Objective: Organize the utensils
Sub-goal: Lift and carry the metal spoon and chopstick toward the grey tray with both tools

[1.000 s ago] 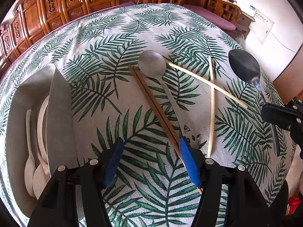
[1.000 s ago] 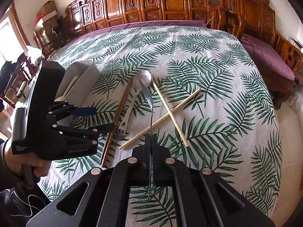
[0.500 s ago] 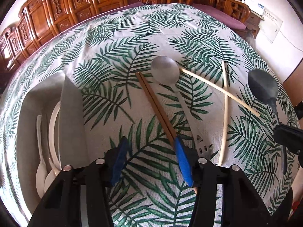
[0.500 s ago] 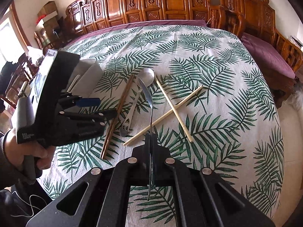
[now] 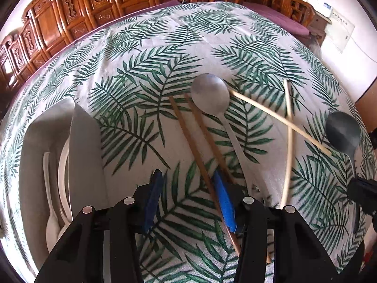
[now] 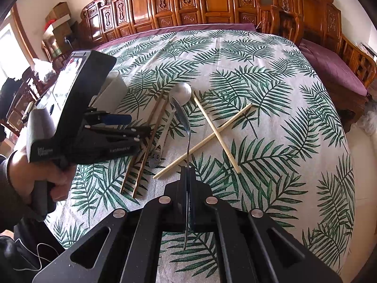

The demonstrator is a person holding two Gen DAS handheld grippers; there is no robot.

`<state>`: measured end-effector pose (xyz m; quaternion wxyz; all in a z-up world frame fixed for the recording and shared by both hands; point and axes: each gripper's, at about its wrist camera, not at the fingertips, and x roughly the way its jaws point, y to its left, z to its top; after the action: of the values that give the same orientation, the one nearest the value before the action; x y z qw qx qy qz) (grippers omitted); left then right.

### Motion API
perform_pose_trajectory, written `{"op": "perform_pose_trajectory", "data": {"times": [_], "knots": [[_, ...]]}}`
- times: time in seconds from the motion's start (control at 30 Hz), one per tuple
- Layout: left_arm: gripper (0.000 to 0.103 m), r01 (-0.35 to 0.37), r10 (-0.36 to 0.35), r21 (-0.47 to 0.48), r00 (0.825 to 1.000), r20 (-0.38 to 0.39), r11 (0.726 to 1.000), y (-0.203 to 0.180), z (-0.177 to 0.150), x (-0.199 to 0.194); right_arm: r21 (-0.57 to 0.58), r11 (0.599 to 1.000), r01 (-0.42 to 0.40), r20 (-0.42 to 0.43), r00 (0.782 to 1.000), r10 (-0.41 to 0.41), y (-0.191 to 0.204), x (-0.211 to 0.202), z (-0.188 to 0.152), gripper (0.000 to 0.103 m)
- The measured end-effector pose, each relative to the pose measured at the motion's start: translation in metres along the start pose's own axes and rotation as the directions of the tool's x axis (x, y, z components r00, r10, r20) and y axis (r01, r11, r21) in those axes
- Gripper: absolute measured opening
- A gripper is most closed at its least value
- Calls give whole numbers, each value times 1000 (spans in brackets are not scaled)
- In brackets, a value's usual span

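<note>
My left gripper (image 5: 188, 198) is open, low over the near ends of two brown chopsticks (image 5: 195, 146); one runs between its blue pads (image 5: 225, 202). A metal spoon (image 5: 211, 96) lies beside them, and two pale chopsticks (image 5: 282, 120) lie crossed to the right. My right gripper (image 6: 187, 179) is shut on a second metal spoon (image 6: 182, 118), held up by its handle, bowl forward; it shows in the left wrist view (image 5: 342, 132) too. A grey utensil tray (image 5: 28, 165) with white spoons (image 5: 53, 212) sits at left.
The table wears a palm-leaf cloth (image 6: 271, 94). Carved wooden chairs (image 6: 212, 2) ring the far side, and a purple-cushioned bench (image 6: 334, 70) stands at right. The left gripper body (image 6: 77, 122) and hand fill the left of the right wrist view.
My left gripper has moved forward and lower over the brown chopsticks, which have spread slightly apart. My right gripper still holds its spoon and has barely moved.
</note>
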<state>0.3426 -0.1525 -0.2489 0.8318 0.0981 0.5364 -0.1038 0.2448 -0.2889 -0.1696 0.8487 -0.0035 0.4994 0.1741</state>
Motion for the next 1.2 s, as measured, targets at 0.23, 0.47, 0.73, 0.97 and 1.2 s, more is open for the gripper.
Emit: {"op": "perform_pose_trajectory", "data": {"times": [0.23,0.47,0.73,0.97,1.2], "knots": [[6,31,-31,6,1000,-2,999,-2,1,0,7,1000,3,-2,1000,-3,0,-1,-2,2],[4,78,-78,-34,997,0,996,13,-10,-8,13,1000,4,16,1000,-4,5,-10,1,2],[4,111,-106,-59,992,71,992,30,-21,-50,10,1000,12,36,999,-12,21,-21,5,2],[4,138,-129,-46,979,155,989,39,-27,-96,15,1000,20,56,998,-21,33,-31,10,2],[4,154,-141,-42,965,222,987,56,-35,-134,12,1000,21,75,997,-22,48,-38,17,2]]}}
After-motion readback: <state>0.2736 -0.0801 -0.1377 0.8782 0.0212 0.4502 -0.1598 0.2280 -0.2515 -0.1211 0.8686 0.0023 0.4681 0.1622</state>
